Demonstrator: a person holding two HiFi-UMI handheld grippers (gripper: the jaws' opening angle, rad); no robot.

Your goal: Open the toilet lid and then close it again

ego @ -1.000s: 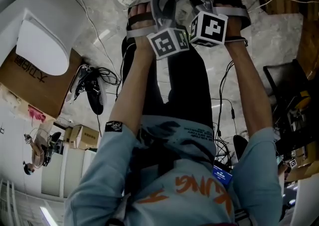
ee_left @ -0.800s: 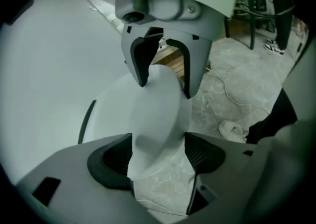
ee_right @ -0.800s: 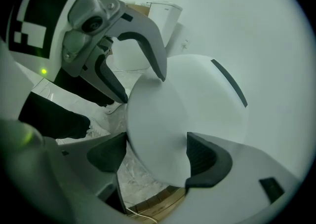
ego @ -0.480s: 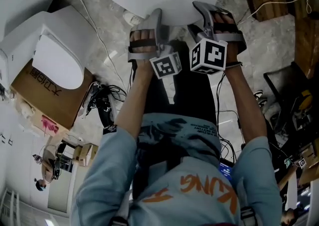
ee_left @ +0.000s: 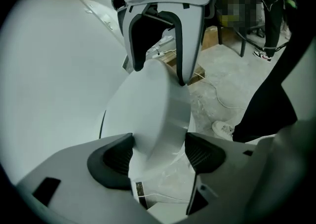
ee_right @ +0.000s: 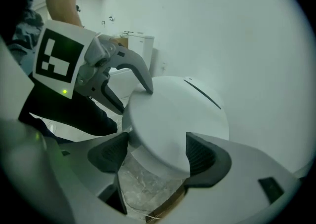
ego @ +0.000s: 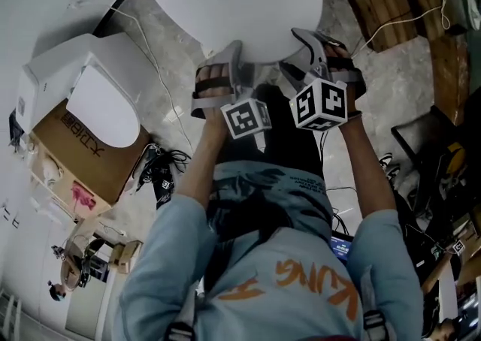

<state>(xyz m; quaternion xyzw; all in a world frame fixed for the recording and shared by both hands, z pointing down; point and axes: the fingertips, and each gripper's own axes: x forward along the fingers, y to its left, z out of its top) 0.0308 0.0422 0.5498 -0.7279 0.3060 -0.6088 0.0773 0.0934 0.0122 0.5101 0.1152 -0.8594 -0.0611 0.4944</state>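
We're in the opening step: left tool (ee_left: 158,151) and right tool (ee_right: 155,151), jaws just closing, grip wide on the toilet lid (ego: 233,1), half-raised at twelve o'clock. Next it likely needs tipping fully upright.

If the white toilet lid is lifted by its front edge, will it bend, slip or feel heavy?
The toilet lid looks thick at the rim and its oval shows no sag, so it is probably stiff. Its surface is smooth and shiny, so it may slip. Being wide, it likely feels fairly heavy.
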